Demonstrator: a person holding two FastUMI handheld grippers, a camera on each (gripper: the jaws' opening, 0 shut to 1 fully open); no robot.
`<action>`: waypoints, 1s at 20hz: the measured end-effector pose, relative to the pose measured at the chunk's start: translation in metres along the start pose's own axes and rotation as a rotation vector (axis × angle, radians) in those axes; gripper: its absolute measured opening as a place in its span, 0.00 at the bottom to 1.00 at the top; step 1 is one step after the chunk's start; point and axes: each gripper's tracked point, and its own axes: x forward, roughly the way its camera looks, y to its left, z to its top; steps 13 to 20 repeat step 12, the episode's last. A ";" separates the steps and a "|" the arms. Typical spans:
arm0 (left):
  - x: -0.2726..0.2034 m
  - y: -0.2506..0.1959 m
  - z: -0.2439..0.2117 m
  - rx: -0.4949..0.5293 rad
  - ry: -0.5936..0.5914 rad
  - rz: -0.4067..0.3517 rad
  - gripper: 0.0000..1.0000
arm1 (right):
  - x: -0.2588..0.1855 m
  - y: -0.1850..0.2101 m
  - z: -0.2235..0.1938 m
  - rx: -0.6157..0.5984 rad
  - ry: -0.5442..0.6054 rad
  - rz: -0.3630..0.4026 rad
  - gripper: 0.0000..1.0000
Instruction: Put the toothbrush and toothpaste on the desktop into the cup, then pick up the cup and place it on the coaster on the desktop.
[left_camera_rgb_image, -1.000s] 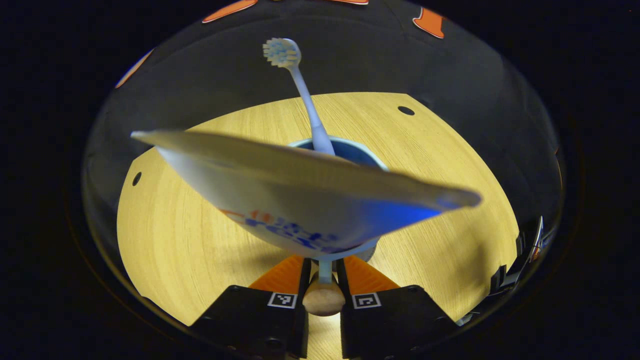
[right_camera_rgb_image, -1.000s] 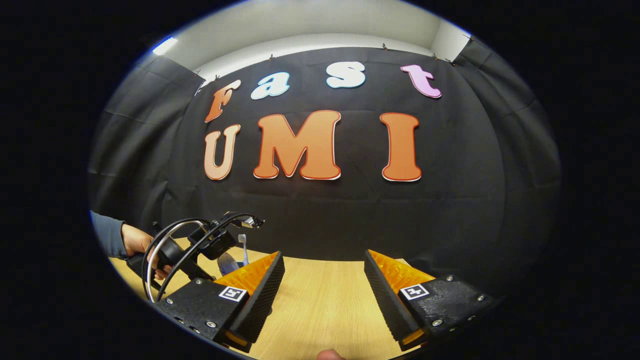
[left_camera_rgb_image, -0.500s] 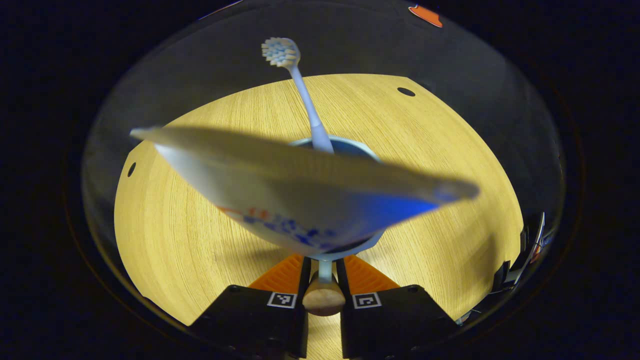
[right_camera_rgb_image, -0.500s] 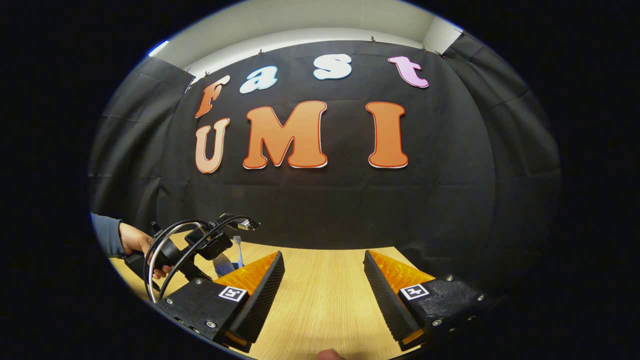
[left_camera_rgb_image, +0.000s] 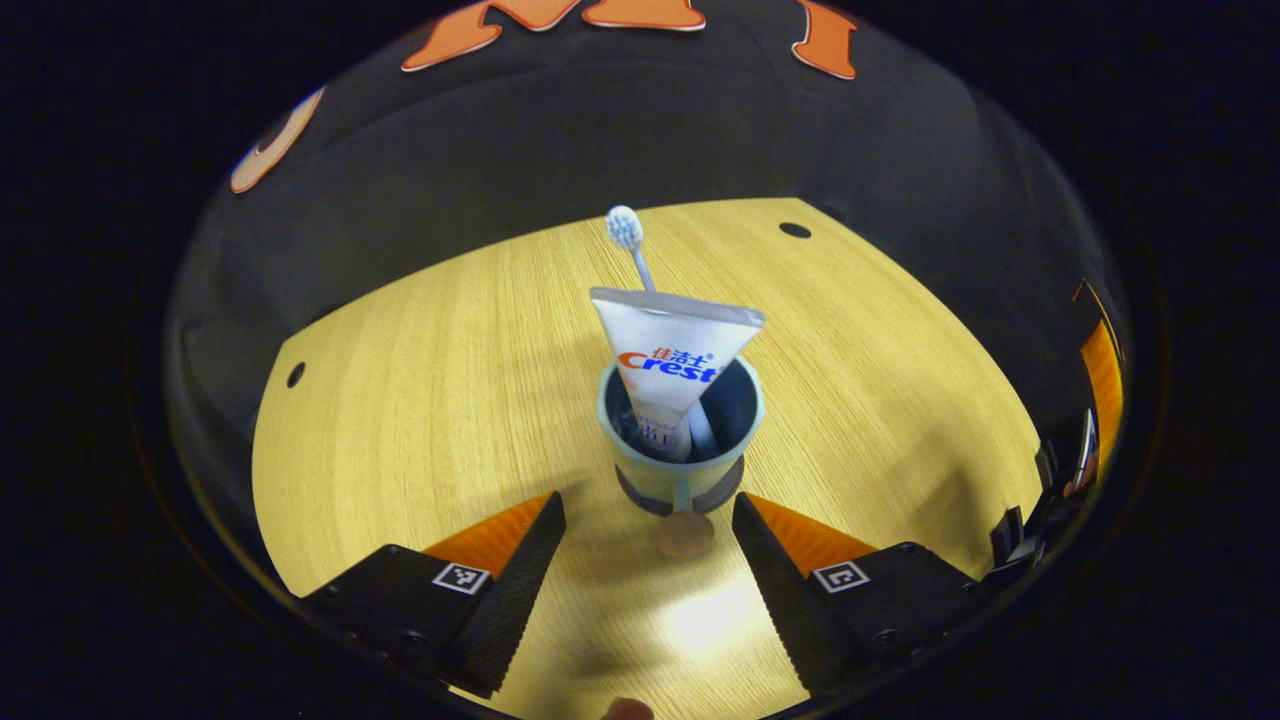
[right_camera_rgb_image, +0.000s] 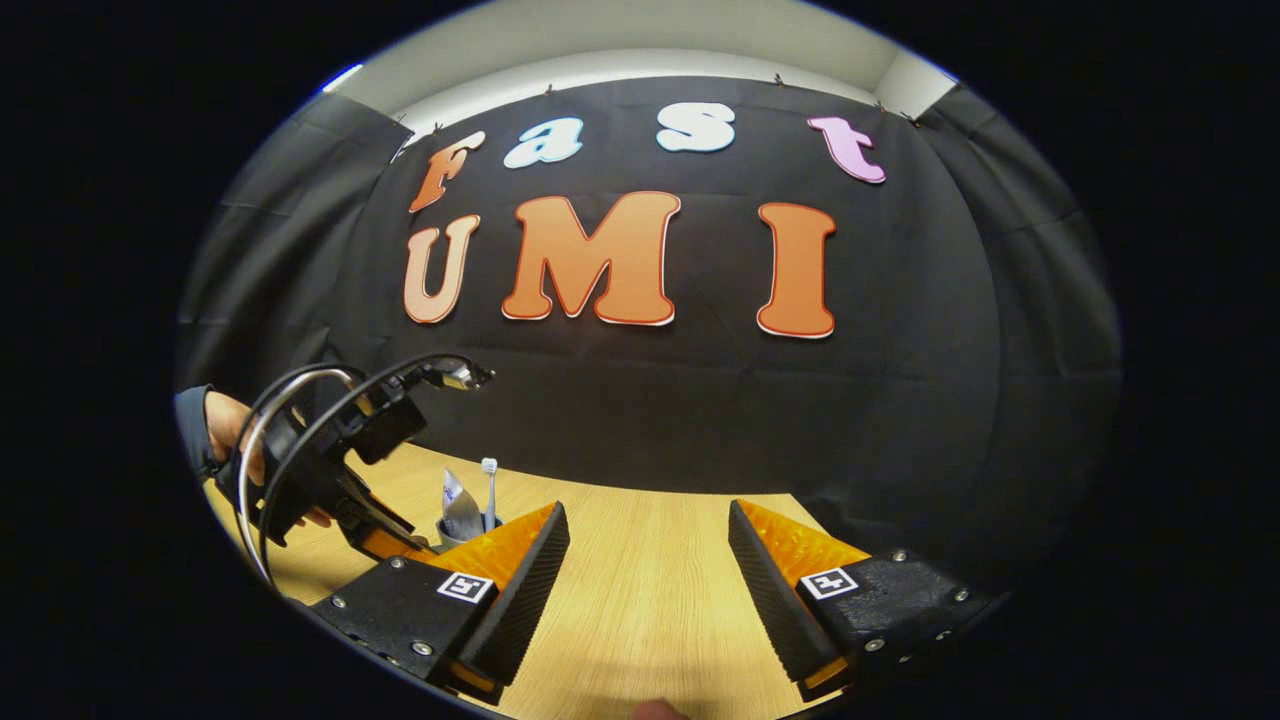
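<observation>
A pale blue cup (left_camera_rgb_image: 672, 470) stands upright on the wooden desktop (left_camera_rgb_image: 420, 400). A white toothpaste tube (left_camera_rgb_image: 672, 350) and a white toothbrush (left_camera_rgb_image: 630, 240) stick up out of it. A dark disc (left_camera_rgb_image: 634, 492) shows under the cup's base and looks like the coaster. The cup's handle ends in a brown knob (left_camera_rgb_image: 685, 534) that points at me. My left gripper (left_camera_rgb_image: 648, 500) is open just short of the cup, one finger on each side of the knob, touching nothing. In the right gripper view my right gripper (right_camera_rgb_image: 648, 560) is open and empty over the desktop, with the cup (right_camera_rgb_image: 452, 532) far to its left.
Small round holes (left_camera_rgb_image: 795, 230) mark the desktop near its edges. The black cloth wall (left_camera_rgb_image: 600, 130) rises right behind the table. In the right gripper view a person's hand (right_camera_rgb_image: 225, 425) holds the left gripper's body, with looped cables (right_camera_rgb_image: 300, 400) above it.
My left gripper has let go of the cup's handle, opened and drawn back, so the cup with tube and brush now stands farther off. The right gripper has barely shifted.
</observation>
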 end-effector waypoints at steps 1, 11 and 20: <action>-0.001 0.009 0.000 0.025 -0.045 0.023 1.00 | -0.001 0.005 0.006 -0.012 -0.014 0.005 0.96; -0.035 0.030 0.037 0.086 -0.500 0.145 0.99 | -0.012 0.031 0.031 -0.053 -0.097 -0.002 0.96; -0.038 0.035 0.046 0.064 -0.556 0.170 0.99 | -0.012 0.034 0.030 -0.061 -0.097 -0.001 0.96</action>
